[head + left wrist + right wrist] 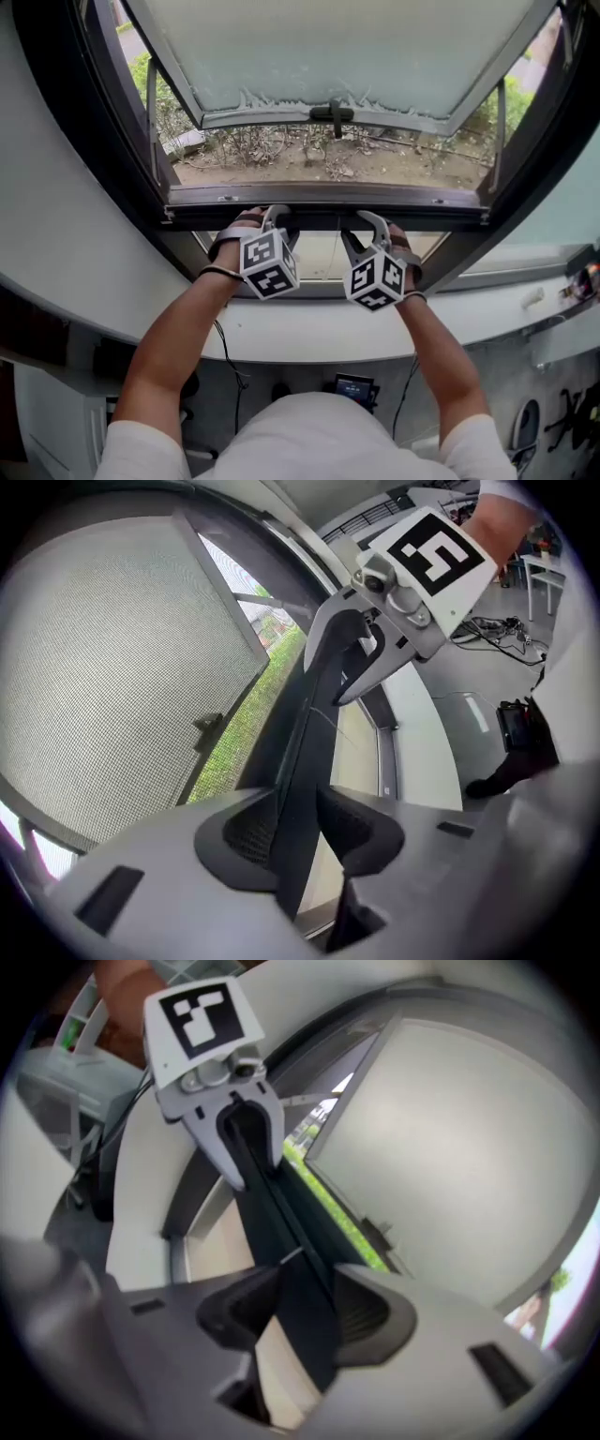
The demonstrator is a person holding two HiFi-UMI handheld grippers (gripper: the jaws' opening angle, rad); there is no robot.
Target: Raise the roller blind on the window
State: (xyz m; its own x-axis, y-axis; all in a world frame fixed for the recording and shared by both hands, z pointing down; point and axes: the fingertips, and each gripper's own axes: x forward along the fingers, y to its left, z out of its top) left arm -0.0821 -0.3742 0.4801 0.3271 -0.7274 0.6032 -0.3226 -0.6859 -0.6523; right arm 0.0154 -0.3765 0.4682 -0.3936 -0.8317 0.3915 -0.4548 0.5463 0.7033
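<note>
So I'm standing at the window with the dark bar (319, 221) running straight through both sets of jaws. I'm guessing that's the bottom rail of the blind I'm meant to raise, though honestly I can't tell for sure. My left gripper (270, 217) is clamping it, pads snug on both faces as far as I can see, so I'm getting a firm hold for lifting. My right gripper (372, 225) is just straddling it, jaws wide, a gap showing on one side. A pale beige panel (319, 258) is sitting right below the jaws, with the swung-out frosted sash (347, 56) beyond them. The white sill (309, 328) is curving under my wrists, and cables (228, 356) are trailing down below it.
</note>
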